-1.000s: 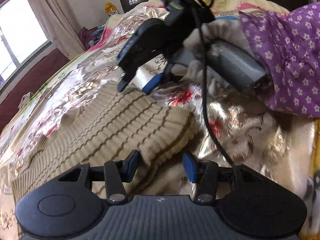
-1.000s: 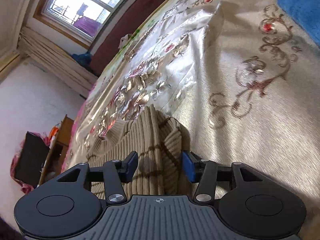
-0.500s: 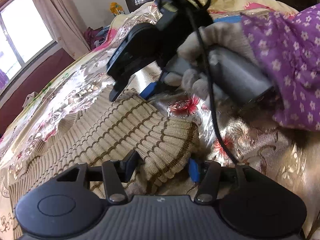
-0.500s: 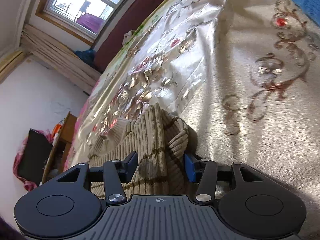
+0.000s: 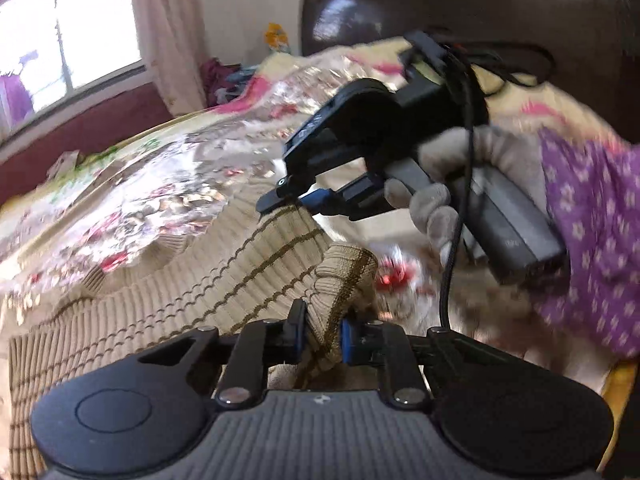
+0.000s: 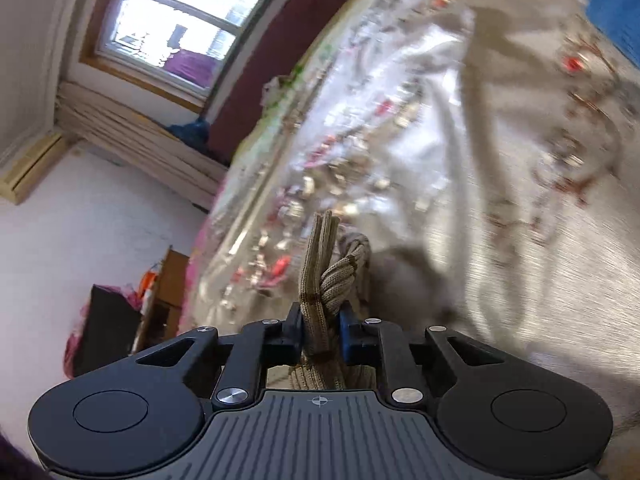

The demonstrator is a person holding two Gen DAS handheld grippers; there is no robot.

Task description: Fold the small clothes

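A beige ribbed sweater (image 5: 168, 300) with thin brown stripes lies on a shiny floral bedspread (image 5: 160, 184). My left gripper (image 5: 320, 332) is shut on a bunched ribbed edge of the sweater, lifted off the bed. My right gripper (image 6: 320, 330) is shut on another edge of the sweater (image 6: 320, 276), whose folds stick up between the pads. In the left wrist view the right gripper (image 5: 296, 200) pinches the sweater's far edge, held by a gloved hand (image 5: 436, 196) in a purple flowered sleeve.
A dark wooden headboard (image 5: 460, 12) stands behind the bed. A window (image 6: 188, 32) and a maroon wall lie beyond the bed's far side. A blue cloth (image 6: 616, 12) lies at the top right. A black cable (image 5: 456, 240) hangs from the right gripper.
Both grippers have closed on edges of the sweater, which were loose between open jaws before. Both edges are now lifted off the bedspread and the views have tilted up.
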